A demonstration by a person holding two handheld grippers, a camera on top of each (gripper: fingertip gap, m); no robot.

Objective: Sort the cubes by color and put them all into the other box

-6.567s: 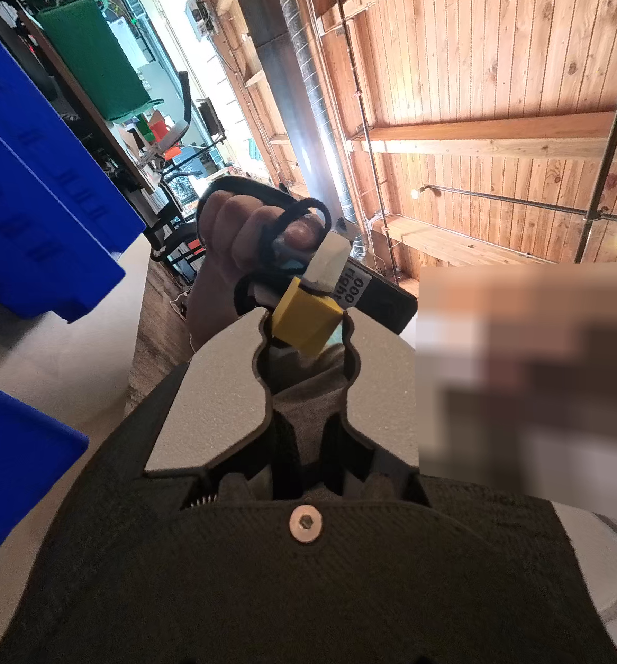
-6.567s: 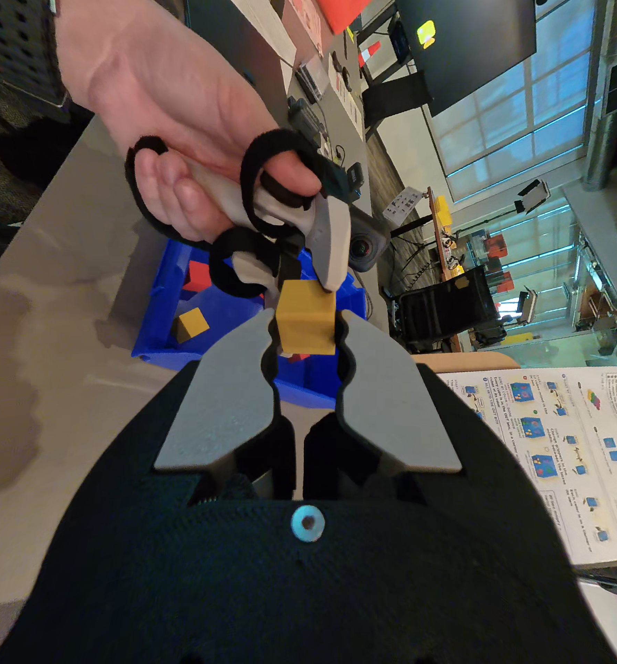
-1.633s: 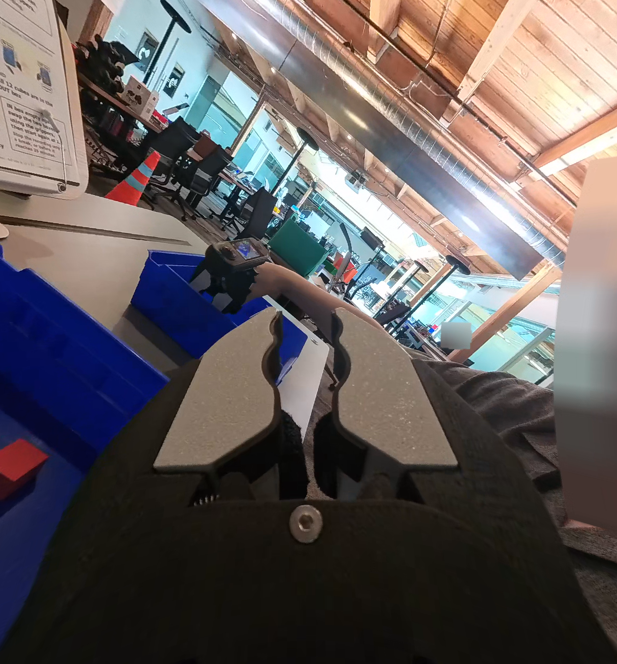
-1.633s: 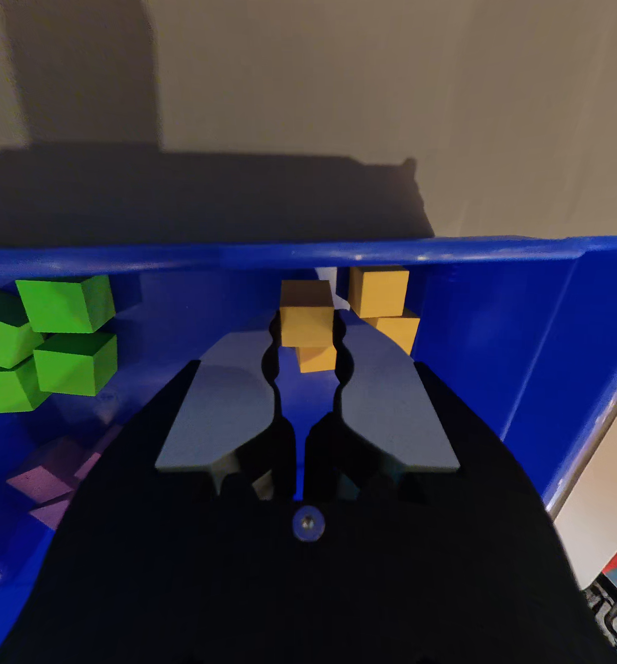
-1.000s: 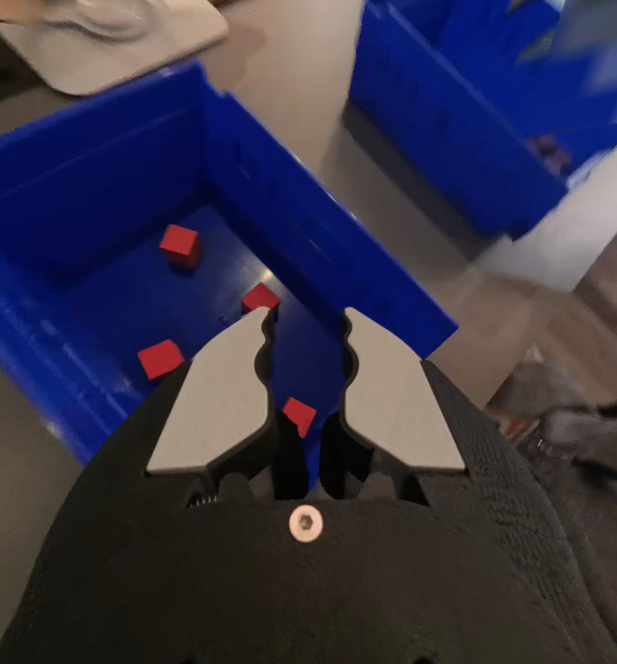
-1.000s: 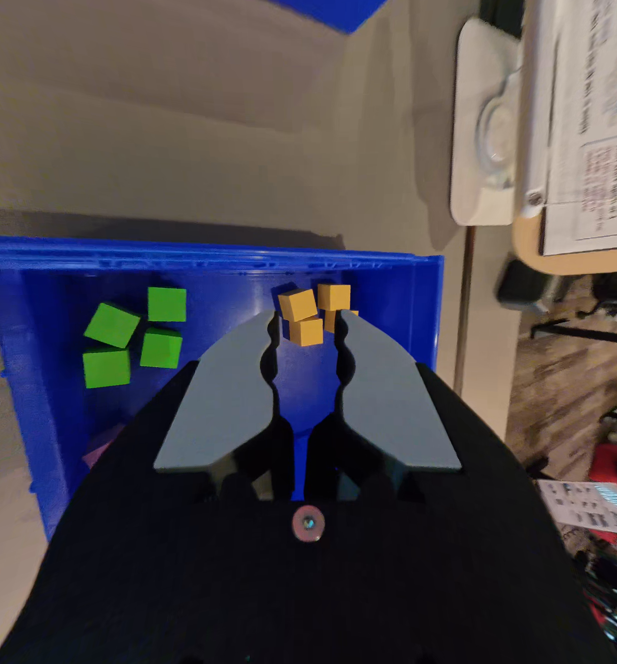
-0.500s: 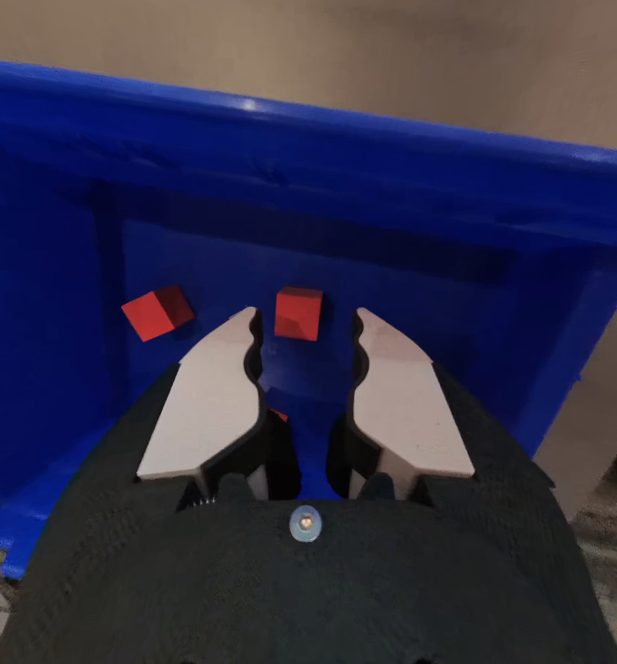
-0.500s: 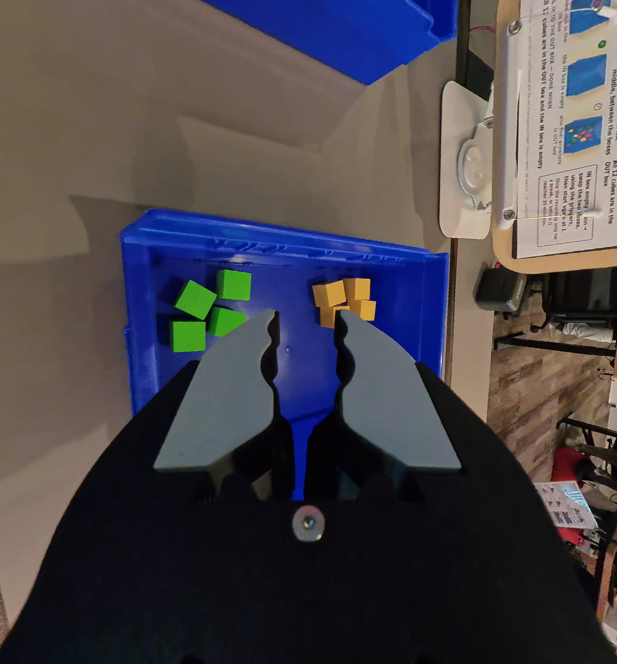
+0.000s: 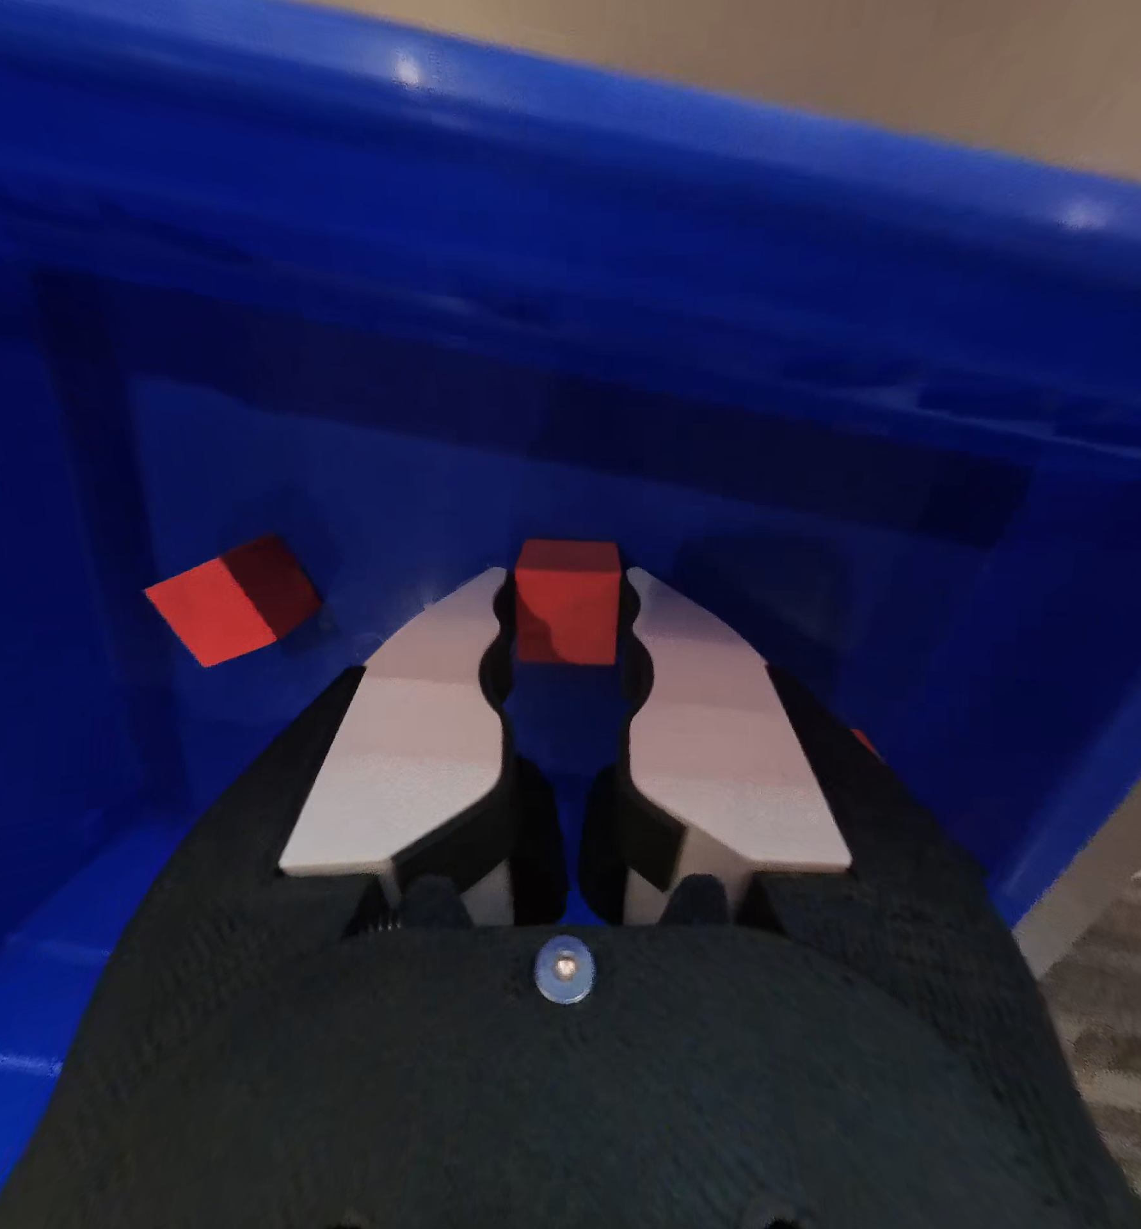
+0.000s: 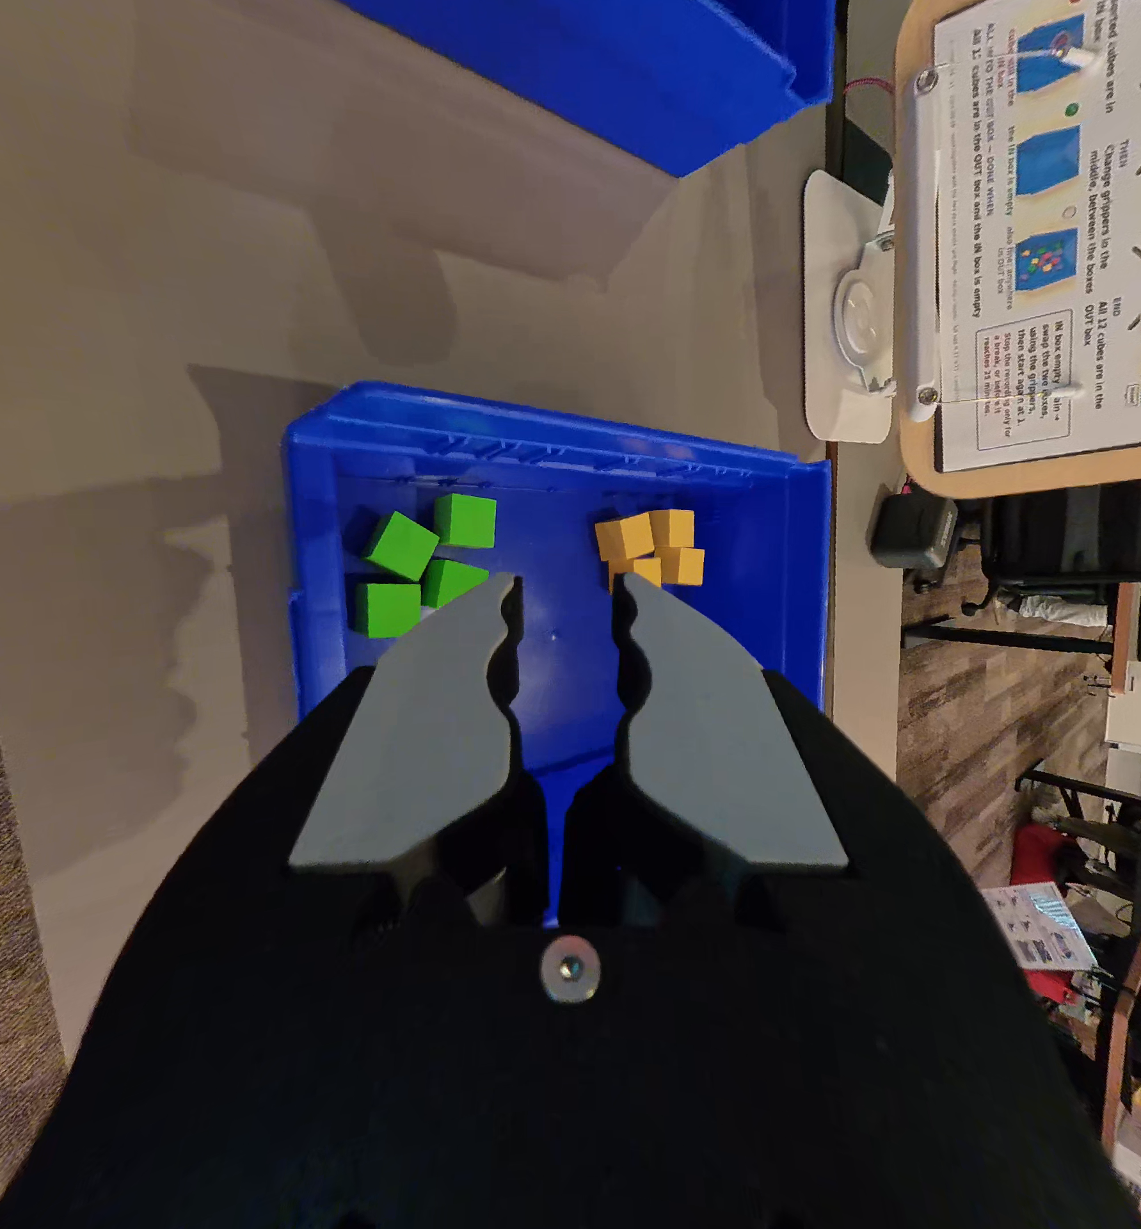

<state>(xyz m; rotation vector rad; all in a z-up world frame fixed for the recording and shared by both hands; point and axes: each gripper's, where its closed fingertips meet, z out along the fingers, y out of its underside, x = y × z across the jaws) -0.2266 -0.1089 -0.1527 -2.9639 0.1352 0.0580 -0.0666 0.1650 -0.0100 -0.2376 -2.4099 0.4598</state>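
My left gripper (image 9: 566, 577) is down inside a blue bin (image 9: 621, 299), shut on a red cube (image 9: 566, 615) held between its fingertips near the bin floor. A second red cube (image 9: 232, 602) lies to its left, and a red sliver (image 9: 863, 741) shows past the right finger. My right gripper (image 10: 567, 585) is open and empty, hovering high above another blue bin (image 10: 308, 532). That bin holds several green cubes (image 10: 421, 565) at the left and several yellow cubes (image 10: 654, 545) at the right.
In the right wrist view, a grey table (image 10: 155, 266) carries both bins, with the second one (image 10: 621, 66) at the top. A board with an instruction sheet (image 10: 1053, 233) and a white stand (image 10: 847, 312) sit at the right, past the table edge. Chairs and clutter stand on the floor at far right.
My left gripper dropped into the bin and closed on the red cube. My right gripper let go of the yellow cube among the others and rose well above its bin.
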